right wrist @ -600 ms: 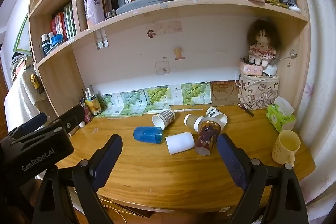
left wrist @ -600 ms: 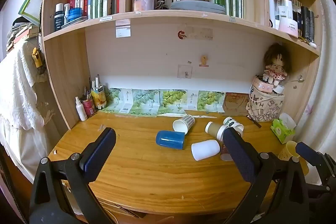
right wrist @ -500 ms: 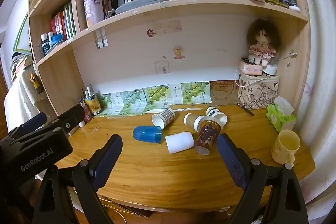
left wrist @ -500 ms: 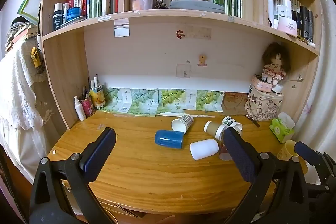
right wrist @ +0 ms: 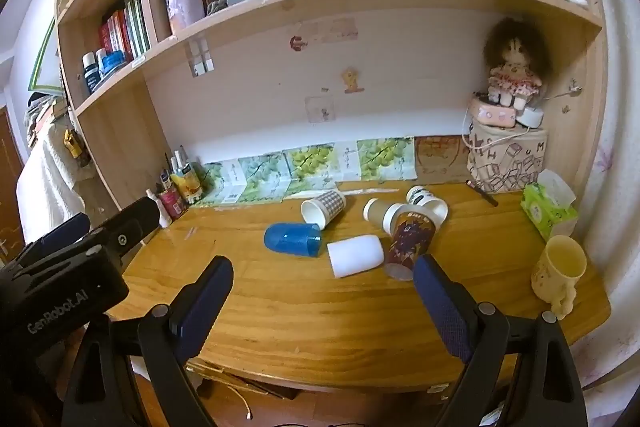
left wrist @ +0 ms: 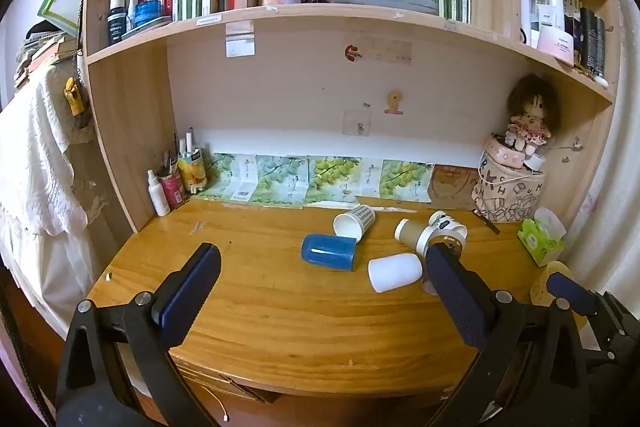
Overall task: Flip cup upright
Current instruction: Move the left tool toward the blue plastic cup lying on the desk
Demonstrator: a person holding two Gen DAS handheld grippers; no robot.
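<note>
So, jaws: left gripper (left wrist: pixel 320 279) and right gripper (right wrist: pixel 322 285) both spread wide, holding nothing.
Change: barely any, view just drifted a hair, so no flip started.
Cups: blue cup (right wrist: pixel 293 240), white cup (right wrist: pixel 355 255) on their sides mid-desk (right wrist: pixel 304 311); patterned cup (right wrist: pixel 409 244) looks rim-down.
Bystander: yellow mug (right wrist: pixel 559 269) upright, far right.

blue cup (right wrist: pixel 293 239): translucent blue
white cup (right wrist: pixel 355 254): plain white
checked cup (right wrist: pixel 324 207): grey-and-white check
tabletop (right wrist: pixel 304 307): honey wood grain

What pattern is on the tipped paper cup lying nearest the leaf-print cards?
A small dark checked grid on white, on the paper cup; clearest in the right wrist view.
</note>
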